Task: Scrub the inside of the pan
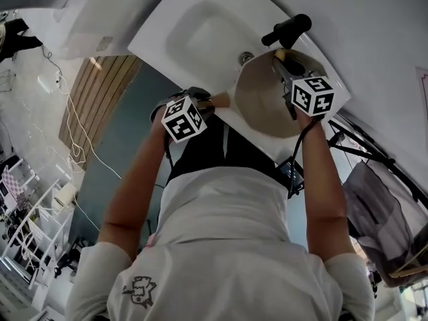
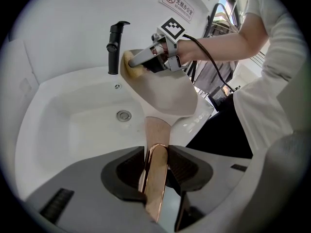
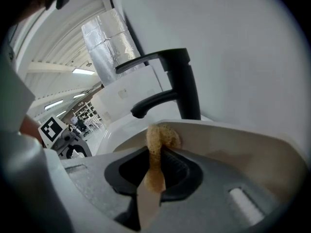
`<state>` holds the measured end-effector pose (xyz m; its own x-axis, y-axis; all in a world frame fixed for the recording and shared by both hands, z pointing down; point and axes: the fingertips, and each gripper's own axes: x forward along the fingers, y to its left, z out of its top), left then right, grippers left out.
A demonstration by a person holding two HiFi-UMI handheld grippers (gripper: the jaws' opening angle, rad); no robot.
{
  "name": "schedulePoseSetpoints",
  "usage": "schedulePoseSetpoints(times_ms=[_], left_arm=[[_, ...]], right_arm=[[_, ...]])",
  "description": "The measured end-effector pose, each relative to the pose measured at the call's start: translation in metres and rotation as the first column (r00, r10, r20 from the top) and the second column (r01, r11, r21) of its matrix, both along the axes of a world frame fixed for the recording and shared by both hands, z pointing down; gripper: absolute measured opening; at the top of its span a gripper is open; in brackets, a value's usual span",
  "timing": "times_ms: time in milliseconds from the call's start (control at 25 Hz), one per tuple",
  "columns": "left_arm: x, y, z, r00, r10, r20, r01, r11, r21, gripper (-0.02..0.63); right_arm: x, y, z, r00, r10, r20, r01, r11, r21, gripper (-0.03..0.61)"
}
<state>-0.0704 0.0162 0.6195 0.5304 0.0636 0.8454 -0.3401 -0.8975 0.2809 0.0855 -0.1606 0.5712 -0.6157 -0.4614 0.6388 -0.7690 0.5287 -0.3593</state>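
The left gripper is clamping the stiff, likely slippery rose-gold handle of the light-looking cream pan tilted over the white sink, while the right gripper is pinching a soft yellow sponge against its inner wall.

overhead plus two close views, common sink

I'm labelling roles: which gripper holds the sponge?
The right gripper, shut on the yellow sponge against the pan; the left gripper instead clamps the pan's copper-coloured handle.
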Motion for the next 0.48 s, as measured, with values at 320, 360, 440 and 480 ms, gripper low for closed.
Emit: schedulePoseSetpoints(times_ms=[320,360,440,480], left_arm=[[0.001,0.001,0.000,0.999,0.037,0.005,-0.037,0.999,-0.007,0.152],[0.001,0.001,0.000,0.999,0.039,0.005,-0.039,0.999,-0.008,0.152],[0.001,0.002,0.000,0.999,0.045,0.006,-0.045,0.999,-0.010,0.150],[0.002,0.002,0.000,0.999,0.048,0.006,-0.048,0.999,-0.011,0.150]], right_arm=[[-0.029,0.014,0.010,0.996,-0.047,0.073,0.052,0.997,-0.058,0.064],[-0.035,0.017,0.011,0.995,-0.061,0.078,0.066,0.996,-0.064,0.064],[-0.047,0.026,0.013,0.991,-0.095,0.092,0.103,0.992,-0.079,0.066],[-0.054,0.031,0.014,0.988,-0.114,0.102,0.123,0.989,-0.087,0.066]])
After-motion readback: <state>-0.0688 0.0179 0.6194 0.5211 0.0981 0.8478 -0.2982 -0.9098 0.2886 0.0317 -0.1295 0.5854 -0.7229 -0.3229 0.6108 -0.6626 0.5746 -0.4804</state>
